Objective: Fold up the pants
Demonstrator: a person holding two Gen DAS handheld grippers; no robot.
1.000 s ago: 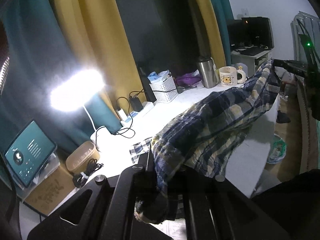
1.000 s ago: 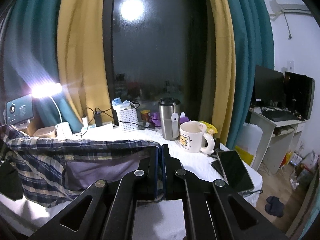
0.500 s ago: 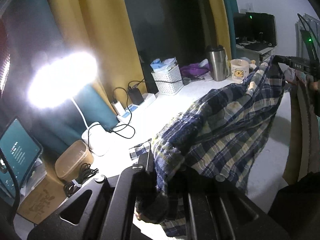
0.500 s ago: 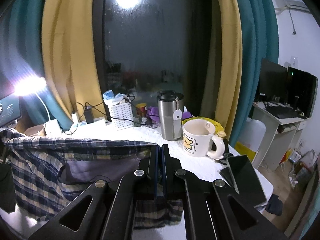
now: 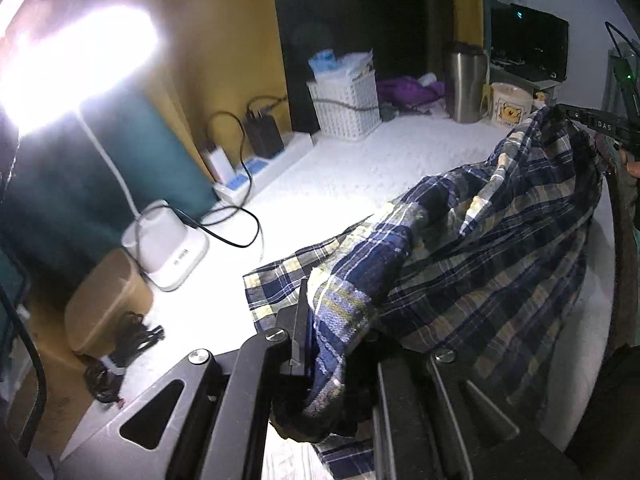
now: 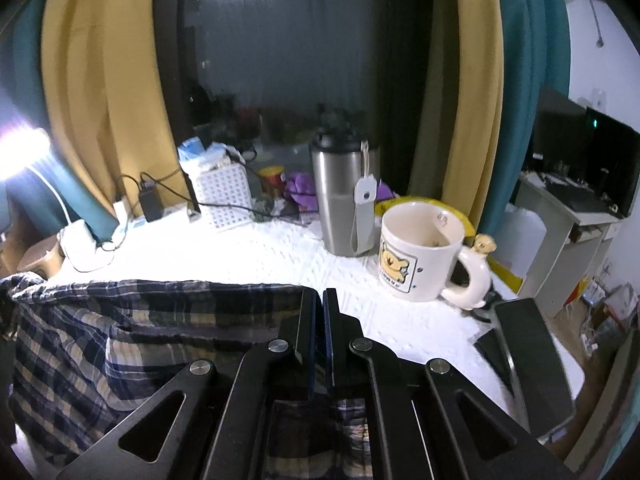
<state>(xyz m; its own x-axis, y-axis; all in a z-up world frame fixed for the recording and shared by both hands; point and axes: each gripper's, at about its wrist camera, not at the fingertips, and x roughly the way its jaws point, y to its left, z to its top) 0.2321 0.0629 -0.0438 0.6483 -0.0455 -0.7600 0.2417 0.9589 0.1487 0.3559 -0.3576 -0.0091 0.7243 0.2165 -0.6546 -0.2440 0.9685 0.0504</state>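
Note:
The blue, cream and yellow plaid pants (image 5: 480, 248) hang stretched by their top edge between my two grippers above the white-covered table (image 5: 360, 168). My left gripper (image 5: 320, 320) grips a bunched corner of the cloth; its jaws are opening slightly with the fabric still between them. A lower flap lies on the table just ahead of it. In the right wrist view, my right gripper (image 6: 320, 308) is shut on the other end of the pants (image 6: 120, 340), whose edge runs off to the left. The right gripper (image 5: 592, 120) also shows at the far right of the left wrist view.
A bright lamp (image 5: 72, 60) and its white base (image 5: 168, 248) stand at the left, with a power strip (image 5: 260, 164) and cables. At the back are a white basket (image 5: 344, 108), a steel tumbler (image 6: 344, 200) and a bear mug (image 6: 424, 256). A dark tablet (image 6: 520, 340) lies at the right edge.
Both grippers have moved forward and down with the pants between them. The cloth now hangs lower, and its bottom flap rests on the table.

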